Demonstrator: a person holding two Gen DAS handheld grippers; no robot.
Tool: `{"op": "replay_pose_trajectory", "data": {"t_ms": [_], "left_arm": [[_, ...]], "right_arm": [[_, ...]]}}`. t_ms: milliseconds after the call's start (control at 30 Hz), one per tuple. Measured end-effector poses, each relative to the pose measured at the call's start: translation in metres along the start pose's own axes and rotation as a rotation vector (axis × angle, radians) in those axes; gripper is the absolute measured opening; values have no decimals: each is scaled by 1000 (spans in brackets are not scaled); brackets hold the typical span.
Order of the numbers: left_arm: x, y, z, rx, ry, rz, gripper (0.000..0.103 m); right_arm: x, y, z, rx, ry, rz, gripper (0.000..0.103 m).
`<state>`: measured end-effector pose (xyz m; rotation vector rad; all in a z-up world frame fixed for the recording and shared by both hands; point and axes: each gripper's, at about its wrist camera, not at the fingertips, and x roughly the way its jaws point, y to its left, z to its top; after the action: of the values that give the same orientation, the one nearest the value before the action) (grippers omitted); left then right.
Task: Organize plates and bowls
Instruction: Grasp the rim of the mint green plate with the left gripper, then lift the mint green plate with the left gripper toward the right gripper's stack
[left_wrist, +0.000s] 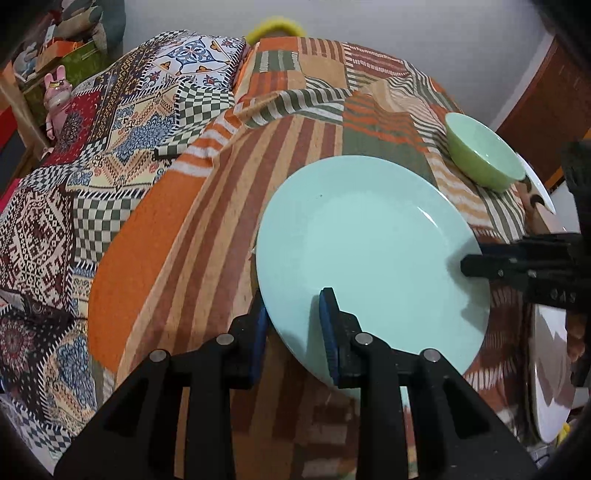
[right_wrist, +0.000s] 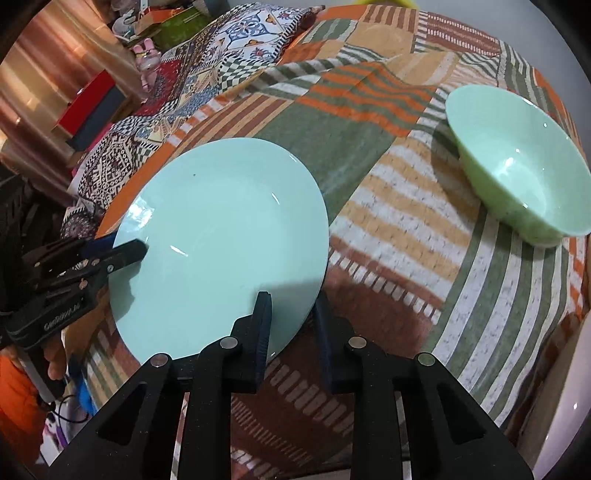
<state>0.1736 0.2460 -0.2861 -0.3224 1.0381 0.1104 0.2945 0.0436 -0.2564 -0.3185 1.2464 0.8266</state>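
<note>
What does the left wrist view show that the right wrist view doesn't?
Left wrist only: a white plate at the right edge, partly cut off, and a yellow object past the cloth's far side. Right wrist only: a red box at the far left. Both share the pale blue plate, gripped by the left gripper and right gripper, and the green bowl.

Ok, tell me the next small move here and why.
Probably carry the plate toward the bowl. The left gripper and right gripper each have jaws clamped over the plate's rim on opposite sides, and it looks tilted off the cloth. The bowl sits apart, empty, so it could go on the plate afterwards.
</note>
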Motion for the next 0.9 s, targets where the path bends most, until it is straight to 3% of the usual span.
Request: {"op": "replay_pose_trajectory", "data": {"t_ms": [333, 600, 900], "left_arm": [[-7, -5, 1, -32, 13, 11, 28], [-59, -38, 8, 33, -106, 33, 28], [-117, -83, -2, 91, -195, -9, 28]], "right_arm": [[-5, -6, -5, 66, -29, 45, 18], [-51, -12, -18, 116, -135, 87, 18], [-118, -10, -53, 107, -275, 49, 18]]}}
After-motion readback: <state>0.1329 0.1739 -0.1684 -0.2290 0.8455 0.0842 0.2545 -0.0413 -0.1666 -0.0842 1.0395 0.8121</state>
